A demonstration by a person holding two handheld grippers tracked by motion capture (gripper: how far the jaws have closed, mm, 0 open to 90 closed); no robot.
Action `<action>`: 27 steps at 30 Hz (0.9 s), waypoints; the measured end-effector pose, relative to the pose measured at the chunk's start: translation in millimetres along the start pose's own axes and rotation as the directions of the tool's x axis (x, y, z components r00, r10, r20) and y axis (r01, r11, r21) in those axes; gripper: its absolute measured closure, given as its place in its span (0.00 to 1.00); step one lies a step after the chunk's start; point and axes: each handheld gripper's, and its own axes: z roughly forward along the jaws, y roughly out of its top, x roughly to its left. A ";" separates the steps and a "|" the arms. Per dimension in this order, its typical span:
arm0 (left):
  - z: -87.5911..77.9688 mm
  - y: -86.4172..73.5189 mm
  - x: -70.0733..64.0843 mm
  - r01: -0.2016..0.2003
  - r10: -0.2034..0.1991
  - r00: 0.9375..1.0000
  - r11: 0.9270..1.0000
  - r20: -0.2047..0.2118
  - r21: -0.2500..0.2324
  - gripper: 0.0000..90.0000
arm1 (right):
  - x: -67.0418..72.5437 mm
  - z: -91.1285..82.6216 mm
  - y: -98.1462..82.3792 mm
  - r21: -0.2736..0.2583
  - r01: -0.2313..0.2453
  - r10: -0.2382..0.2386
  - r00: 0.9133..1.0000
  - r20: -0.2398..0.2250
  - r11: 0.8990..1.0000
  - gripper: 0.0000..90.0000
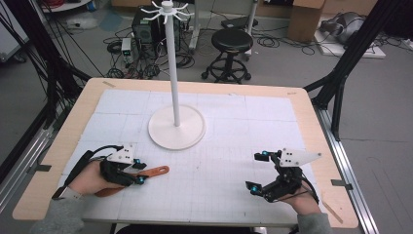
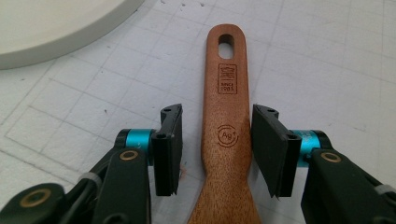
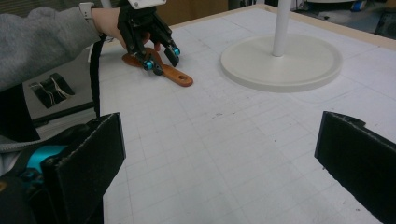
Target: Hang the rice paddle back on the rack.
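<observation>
On the white gridded mat (image 1: 234, 146), near its front left, a wooden spatula (image 1: 146, 174) lies flat, its handle pointing toward the middle. The left gripper (image 2: 217, 149) straddles that handle, jaws narrowed; one pad (image 2: 271, 149) sits just beside the wood, the other a little apart, so nothing is gripped. A burned stamp and a round "Ag+" mark sit below the hanging hole; the stamp's small text is unreadable. The right gripper (image 1: 265, 171) hovers wide and empty, front right. The white rack stand (image 1: 176, 126) has bare mat all round; the wooden table edge (image 1: 311, 122) frames the mat.
</observation>
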 end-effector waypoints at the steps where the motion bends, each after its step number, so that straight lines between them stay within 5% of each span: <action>1: -0.1 0.1 -0.2 -0.004 0.004 1.000 1.000 0.001 0.002 0.62 | 0.2 0.1 -0.1 0.002 -0.004 0.004 1.000 -0.002 1.000 0.01; 9: -0.9 0.9 -1.0 -0.020 0.020 1.000 1.000 0.006 0.011 0.72 | -0.5 0.9 -0.9 0.006 -0.003 0.003 1.000 -0.002 1.000 0.01; 27: -6.6 3.3 -3.4 0.000 -0.001 1.000 1.000 -0.017 -0.018 0.72 | -1.2 1.0 -1.2 0.008 -0.008 0.008 1.000 -0.004 1.000 0.01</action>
